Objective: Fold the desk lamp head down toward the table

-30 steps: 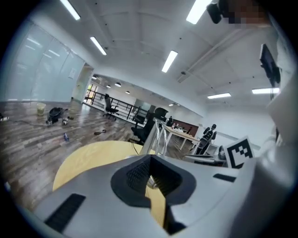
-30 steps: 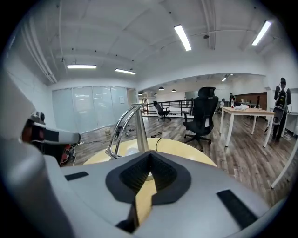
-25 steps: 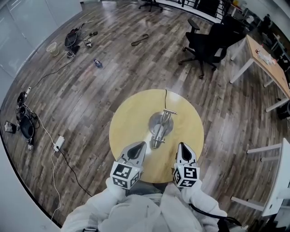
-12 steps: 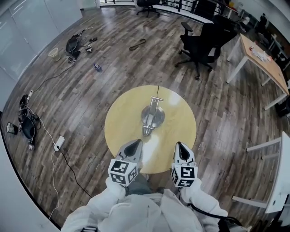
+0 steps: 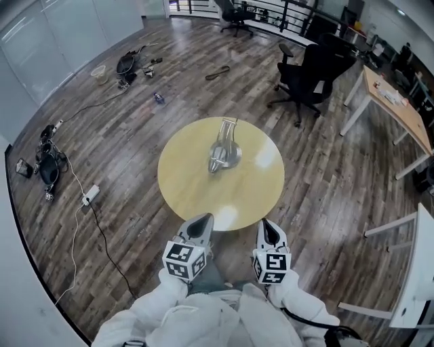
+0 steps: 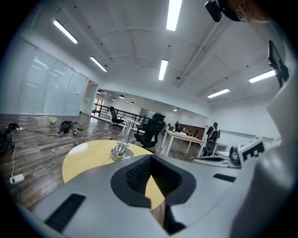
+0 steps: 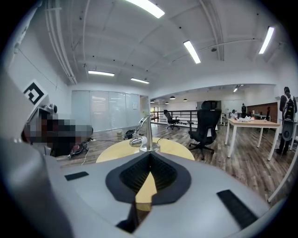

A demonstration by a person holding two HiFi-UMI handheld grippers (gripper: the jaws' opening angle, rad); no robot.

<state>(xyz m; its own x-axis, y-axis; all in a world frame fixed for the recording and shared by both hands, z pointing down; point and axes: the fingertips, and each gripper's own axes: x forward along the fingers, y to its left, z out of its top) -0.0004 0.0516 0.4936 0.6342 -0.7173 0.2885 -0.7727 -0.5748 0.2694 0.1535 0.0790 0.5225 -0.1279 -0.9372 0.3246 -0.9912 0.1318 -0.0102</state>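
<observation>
On the far half of the round yellow table [image 5: 186,190], chrome desk lamp [image 5: 224,150], long axis running far to near, head low at its near end pointing near-left, left gripper [image 5: 202,221] and right gripper [image 5: 267,228] at the near edge, well apart from it, jaws closed together, holding nothing.

Bright ceiling strip lights [image 7: 193,51], glare on table [image 5: 190,183], fisheye-warped dark edges.

One round yellow table [image 5: 196,196], one desk lamp [image 5: 222,152], two grippers, left gripper [image 5: 205,217] and right gripper [image 5: 266,223], two black office chairs, near chair [image 5: 308,64] and far chair [image 5: 237,10], one wooden desk [image 5: 397,101]
</observation>
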